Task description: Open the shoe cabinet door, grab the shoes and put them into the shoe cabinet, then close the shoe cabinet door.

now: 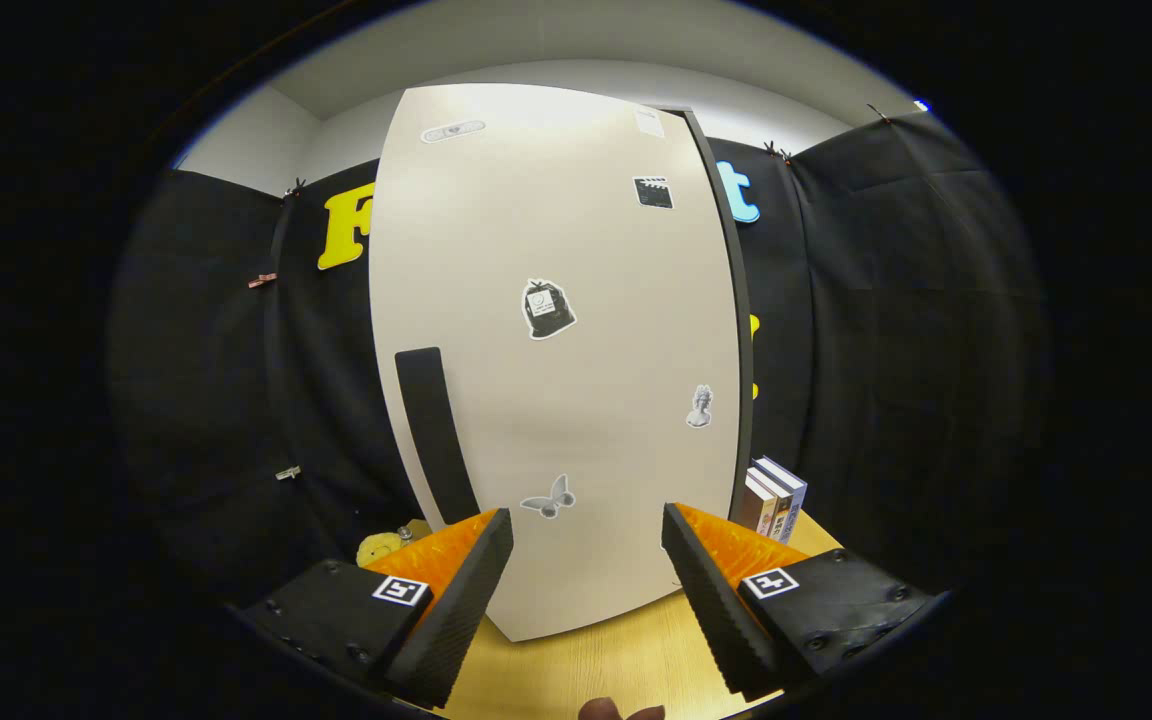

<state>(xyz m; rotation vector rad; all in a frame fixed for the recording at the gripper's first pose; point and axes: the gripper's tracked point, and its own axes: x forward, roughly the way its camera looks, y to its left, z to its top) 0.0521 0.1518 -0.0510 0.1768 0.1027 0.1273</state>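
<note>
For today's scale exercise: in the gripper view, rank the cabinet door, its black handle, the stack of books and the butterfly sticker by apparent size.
1. Cabinet door, shut.
2. Black handle.
3. Stack of books.
4. Butterfly sticker.
The open gripper looks big only through nearness, so leave it unranked.

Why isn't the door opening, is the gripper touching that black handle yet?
Apart. In the gripper view the gripper is open with nothing between its fingers, and the black handle on the cabinet door sits ahead of the left finger, which overlaps only its lower end.
</note>
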